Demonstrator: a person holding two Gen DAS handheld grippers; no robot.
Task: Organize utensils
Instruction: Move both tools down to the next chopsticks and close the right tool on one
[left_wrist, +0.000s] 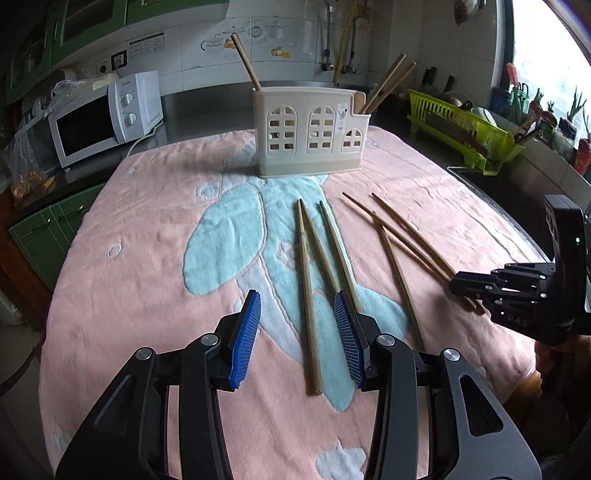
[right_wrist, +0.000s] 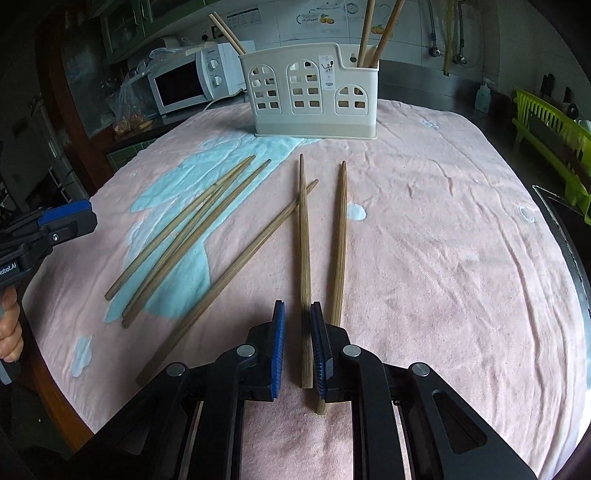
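Blue ribbed pads frame your work on both sides. Your right tongs (right_wrist: 297, 345) are nearly shut around the thick end of one dark chopstick (right_wrist: 304, 266); the right pad looks to touch it, while a sliver of gap seems to remain on the left, so I judge the grip not quite made. Your left tongs (left_wrist: 297, 341) stand partly open, straddling a pale chopstick (left_wrist: 308, 306) without the pads pressing it.

You are at the pick-up step: each hand is set over its own stick on the pink towel (right_wrist: 443, 240) that covers the surface. Next, you probably need to finish both closures, lift, and carry the sticks to the cream holder (right_wrist: 314, 96) standing at the far side of the towel, which already has chopsticks upright in its end compartments.

Watch the neighbours. A second dark chopstick (right_wrist: 340, 236) lies just beside your right pad, its butt running under the tongs, and a slanted one (right_wrist: 229, 277) crosses the tip of the stick you are taking, so a lift may drag it. On the left, two more pale sticks (left_wrist: 332, 251) lie close to your right pad.

Further out are a white microwave (left_wrist: 103, 118) to the left and a green dish rack (left_wrist: 465, 129) to the right, both clear of the path.
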